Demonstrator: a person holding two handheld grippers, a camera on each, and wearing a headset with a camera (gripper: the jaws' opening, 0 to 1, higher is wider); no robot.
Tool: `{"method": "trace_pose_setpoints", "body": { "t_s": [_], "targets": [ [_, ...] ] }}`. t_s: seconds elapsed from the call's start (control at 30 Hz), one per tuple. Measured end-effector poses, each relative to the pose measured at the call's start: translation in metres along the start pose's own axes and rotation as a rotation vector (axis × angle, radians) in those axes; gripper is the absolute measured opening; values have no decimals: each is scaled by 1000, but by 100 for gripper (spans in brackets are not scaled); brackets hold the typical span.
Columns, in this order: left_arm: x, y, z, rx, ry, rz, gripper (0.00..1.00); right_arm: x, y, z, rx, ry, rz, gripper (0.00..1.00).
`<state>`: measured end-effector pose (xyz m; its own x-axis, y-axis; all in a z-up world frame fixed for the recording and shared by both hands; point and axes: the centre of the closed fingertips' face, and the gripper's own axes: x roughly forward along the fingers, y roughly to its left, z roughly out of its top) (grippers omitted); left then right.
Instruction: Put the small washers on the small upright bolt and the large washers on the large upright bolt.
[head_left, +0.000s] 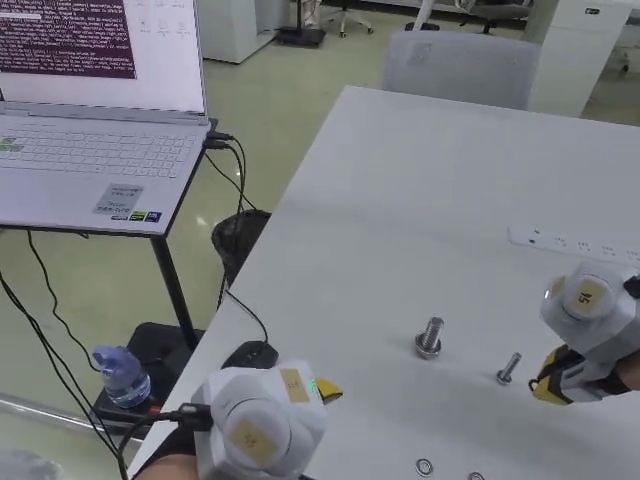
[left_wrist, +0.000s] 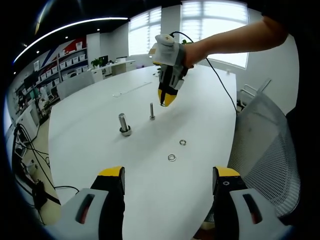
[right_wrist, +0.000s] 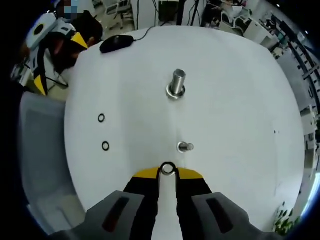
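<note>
In the head view, the large bolt (head_left: 429, 338) stands upright on the white table (head_left: 400, 200), and the small bolt (head_left: 508, 368) stands near it on the right. Your right gripper (head_left: 547, 387) hangs just past the small bolt, on the side away from the large bolt. You cannot tell its jaw gap from here. Your left gripper (head_left: 262, 420) sits well to the left of the large bolt, at the near table edge, and its jaws are hidden. Two loose washers (head_left: 425, 466) lie flat on the table, closer to you than the large bolt.

In the left gripper view, your left jaws stand wide apart with nothing between them, well short of the large bolt. The loose washers lie between those jaws and the large bolt. The right gripper's tips point down beside the small bolt.

In the right gripper view, your right jaws are pinched narrow on a washer (right_wrist: 168, 169) held at the yellow tips. It is just beside the small bolt and not over it. The large bolt stands farther on, and the loose washers lie well to its left.
</note>
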<state>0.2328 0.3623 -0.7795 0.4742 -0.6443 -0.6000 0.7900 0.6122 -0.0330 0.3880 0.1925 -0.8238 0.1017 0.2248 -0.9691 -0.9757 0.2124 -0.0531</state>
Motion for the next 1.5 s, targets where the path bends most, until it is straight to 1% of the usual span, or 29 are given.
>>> {"method": "trace_pose_setpoints", "body": {
  "t_s": [0.33, 0.43, 0.53, 0.83, 1.07, 1.5],
  "targets": [
    [2, 4, 2, 1, 3, -5, 70, -14, -12, 19, 1, -21, -19, 12],
    [2, 5, 2, 4, 5, -5, 70, -15, -14, 25, 1, -28, -19, 12],
    [2, 6, 2, 3, 7, -7, 70, -12, -13, 28, -5, -27, -15, 12],
    [1, 6, 3, 2, 3, -8, 70, -3, -12, 27, -3, -17, -2, 12],
    [3, 6, 4, -3, 2, -10, 70, 1, -13, 24, -8, 0, 2, 13],
    [6, 6, -1, -15, 9, -13, 70, 22, -15, 18, -16, 32, 16, 13]
  ]
}}
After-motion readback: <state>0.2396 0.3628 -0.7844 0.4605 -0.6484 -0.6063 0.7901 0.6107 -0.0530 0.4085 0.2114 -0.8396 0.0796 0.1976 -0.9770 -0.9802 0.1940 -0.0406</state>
